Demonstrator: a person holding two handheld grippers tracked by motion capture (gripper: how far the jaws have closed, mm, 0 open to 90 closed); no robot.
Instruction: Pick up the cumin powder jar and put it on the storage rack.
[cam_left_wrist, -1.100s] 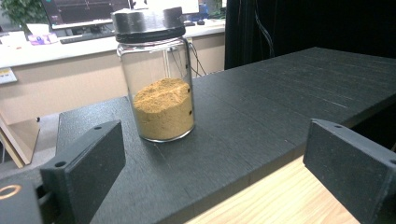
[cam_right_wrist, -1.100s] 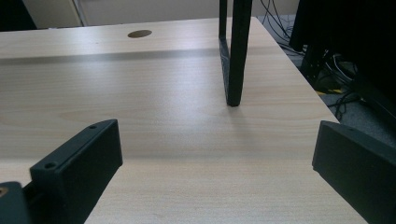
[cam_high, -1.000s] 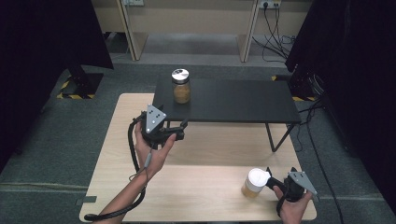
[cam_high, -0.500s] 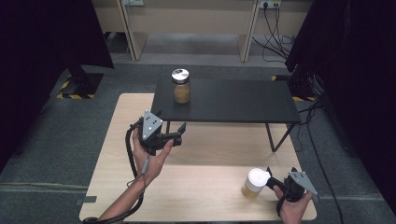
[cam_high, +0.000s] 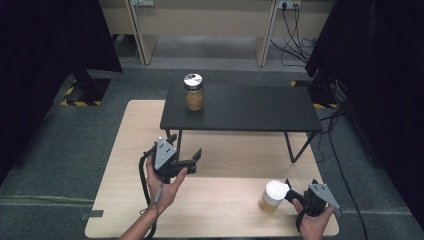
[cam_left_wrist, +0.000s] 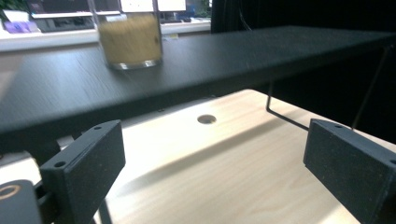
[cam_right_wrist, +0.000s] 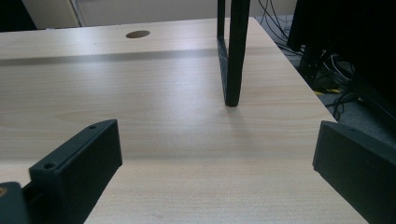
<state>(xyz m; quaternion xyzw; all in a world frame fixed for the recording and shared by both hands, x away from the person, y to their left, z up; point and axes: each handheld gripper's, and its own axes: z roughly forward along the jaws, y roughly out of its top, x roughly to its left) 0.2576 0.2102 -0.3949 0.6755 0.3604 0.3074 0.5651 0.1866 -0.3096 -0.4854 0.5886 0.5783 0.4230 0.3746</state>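
Note:
A glass jar (cam_high: 193, 92) with a silver lid and tan contents stands on the left end of a low black shelf (cam_high: 250, 107). My left gripper (cam_high: 186, 146) is held open above the wooden table (cam_high: 225, 215), just in front of the shelf's left part. In the left gripper view the jar (cam_left_wrist: 130, 37) stands on the shelf (cam_left_wrist: 210, 60) ahead, with nothing between the open jaws of the left gripper (cam_left_wrist: 215, 172). A white-lidded cup (cam_high: 272, 196) of yellowish stuff stands at the front right. My right gripper (cam_high: 300, 184) is open just right of it.
The shelf rests on thin black wire legs (cam_right_wrist: 232, 56) on the table. A round cable hole (cam_left_wrist: 206, 119) lies in the tabletop under the shelf. The table's right edge (cam_right_wrist: 299, 70) is close to the right gripper (cam_right_wrist: 219, 172), with cables on the floor beyond.
My left gripper has drawn back from the shelf toward the person and dropped a little. The right gripper and the cup have stayed put.

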